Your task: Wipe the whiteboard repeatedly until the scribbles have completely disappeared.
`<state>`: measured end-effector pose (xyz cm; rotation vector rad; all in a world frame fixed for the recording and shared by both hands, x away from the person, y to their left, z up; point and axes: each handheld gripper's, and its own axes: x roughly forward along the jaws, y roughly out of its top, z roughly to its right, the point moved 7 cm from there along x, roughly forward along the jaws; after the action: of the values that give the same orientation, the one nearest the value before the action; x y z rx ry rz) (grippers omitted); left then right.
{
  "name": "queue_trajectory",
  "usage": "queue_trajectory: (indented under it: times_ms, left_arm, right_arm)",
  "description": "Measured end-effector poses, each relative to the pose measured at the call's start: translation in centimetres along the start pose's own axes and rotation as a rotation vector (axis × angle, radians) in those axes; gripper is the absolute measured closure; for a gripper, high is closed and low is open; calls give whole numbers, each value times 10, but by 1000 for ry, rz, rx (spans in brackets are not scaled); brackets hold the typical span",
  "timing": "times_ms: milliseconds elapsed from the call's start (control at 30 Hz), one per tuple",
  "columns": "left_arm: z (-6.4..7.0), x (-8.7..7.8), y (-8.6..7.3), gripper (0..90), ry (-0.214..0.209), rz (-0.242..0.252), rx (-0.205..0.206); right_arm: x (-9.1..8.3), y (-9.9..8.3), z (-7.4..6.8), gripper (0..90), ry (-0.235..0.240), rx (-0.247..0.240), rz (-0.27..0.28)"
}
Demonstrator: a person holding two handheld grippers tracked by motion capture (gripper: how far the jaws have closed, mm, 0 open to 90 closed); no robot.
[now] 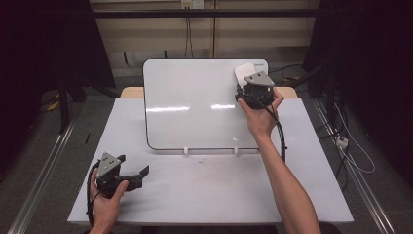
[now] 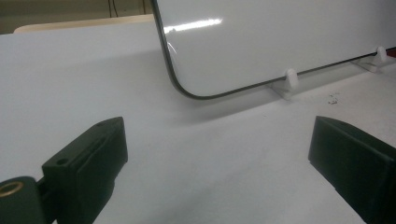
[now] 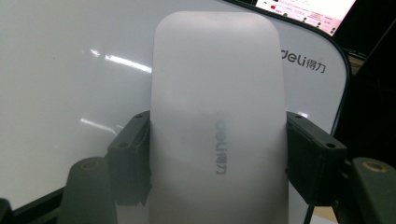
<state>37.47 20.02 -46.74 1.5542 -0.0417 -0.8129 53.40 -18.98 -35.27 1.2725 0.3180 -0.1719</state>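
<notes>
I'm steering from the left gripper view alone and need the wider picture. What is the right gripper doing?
Observer: The right gripper is shut on a white whiteboard eraser, one jaw on each long side.
Operator: Where against the board?
Observer: At the whiteboard's top right corner, by its printed logo.
Operator: And my own gripper, from above?
Observer: The left gripper sits open, low over the table's front left, apart from the board.
</notes>
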Motion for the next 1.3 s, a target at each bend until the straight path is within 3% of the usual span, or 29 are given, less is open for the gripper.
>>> queue_trajectory:
  times_ms: [200,400,533,667,833,1000,1300]
  left_arm:
    - [0,1,0,45,-1,3,-11]
    - [0,1,1,45,0,0,4]
    - [0,3,1,45,-5,1,2]
    - [1,4,2,45,-7,1,8]
    - [1,3,2,45,-6,2,9]
    - [2,3,2,45,-7,1,8]
    - [2,3,2,45,-4,0,11]
  right_arm:
    - [-4,-7,-9,316,64,-32,-17]
    - [-5,-11,-27,316,74,-117,-30]
    - [-5,-11,-30,316,82,-117,-34]
    - [-8,-12,-29,316,122,-74,-23]
    - [-12,-16,-31,316,159,-56,-10]
    - [-29,-7,-32,316,165,-70,37]
    - [-35,-19,-28,316,176,-77,23]
